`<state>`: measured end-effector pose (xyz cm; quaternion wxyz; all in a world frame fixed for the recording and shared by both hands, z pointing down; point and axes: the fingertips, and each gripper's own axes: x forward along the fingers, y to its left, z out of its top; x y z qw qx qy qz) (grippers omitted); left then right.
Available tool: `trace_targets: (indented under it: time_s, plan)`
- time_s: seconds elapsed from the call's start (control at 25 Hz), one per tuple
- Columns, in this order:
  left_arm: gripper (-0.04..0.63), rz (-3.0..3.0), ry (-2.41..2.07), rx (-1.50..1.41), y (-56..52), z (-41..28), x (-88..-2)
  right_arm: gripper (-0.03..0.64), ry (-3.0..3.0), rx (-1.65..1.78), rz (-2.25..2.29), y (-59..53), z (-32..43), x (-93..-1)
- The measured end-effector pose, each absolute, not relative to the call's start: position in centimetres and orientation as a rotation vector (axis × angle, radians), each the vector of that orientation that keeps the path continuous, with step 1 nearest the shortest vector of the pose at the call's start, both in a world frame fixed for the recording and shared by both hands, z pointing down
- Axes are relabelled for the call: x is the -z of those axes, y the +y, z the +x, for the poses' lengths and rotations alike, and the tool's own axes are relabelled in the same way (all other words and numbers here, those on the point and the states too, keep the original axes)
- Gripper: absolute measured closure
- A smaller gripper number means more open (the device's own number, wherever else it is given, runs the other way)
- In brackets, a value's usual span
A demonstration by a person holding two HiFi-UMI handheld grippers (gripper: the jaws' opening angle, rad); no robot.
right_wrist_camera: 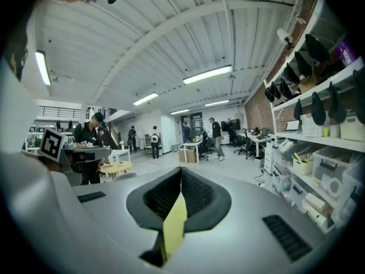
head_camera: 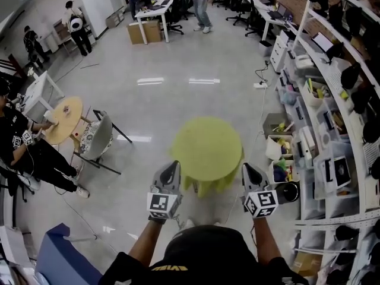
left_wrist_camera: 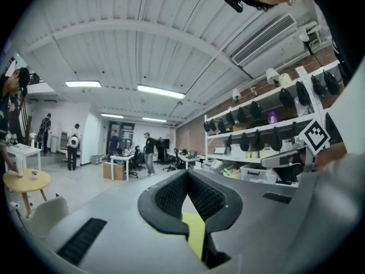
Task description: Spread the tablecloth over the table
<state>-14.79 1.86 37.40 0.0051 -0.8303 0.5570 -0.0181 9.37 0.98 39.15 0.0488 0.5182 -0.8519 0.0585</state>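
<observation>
The person's head (head_camera: 205, 248) fills the bottom of the head view, and just beyond it both forearms reach forward with the tongs side by side. The left tongs (head_camera: 172, 166) are pressed together on a yellow-green strip of the cloth (left_wrist_camera: 195, 233), which shows in the left gripper view running down between the ribbed pads. The right tongs (head_camera: 247, 168) pinch another fold of the cloth in the same way in the right gripper view. Holding two points of the near hem well apart probably keeps the fabric stretched, so it can be drawn flat and square rather than bunching. The cloth (head_camera: 208, 147) lies straight ahead, between and beyond the two tongs, as a flat round patch above the grey floor (head_camera: 148, 100). Its near edge hangs in soft folds between the tongs. Whether a worktop already carries it cannot be seen, since the cloth hides whatever is under it, though the level top suggests so. Being nearly round, it has no marked long axis; it is perhaps a little wider across than deep, with the held hem facing the person
</observation>
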Motion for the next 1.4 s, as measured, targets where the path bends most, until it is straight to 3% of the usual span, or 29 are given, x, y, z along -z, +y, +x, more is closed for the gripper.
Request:
trace_targets:
  time_s: [1.4]
  plan:
    - [0.577,-2.635,1.744,0.093,1.7,-14.3,-38.8,0.614,-2.648,-0.166,1.516,2.1,6.8,-38.6]
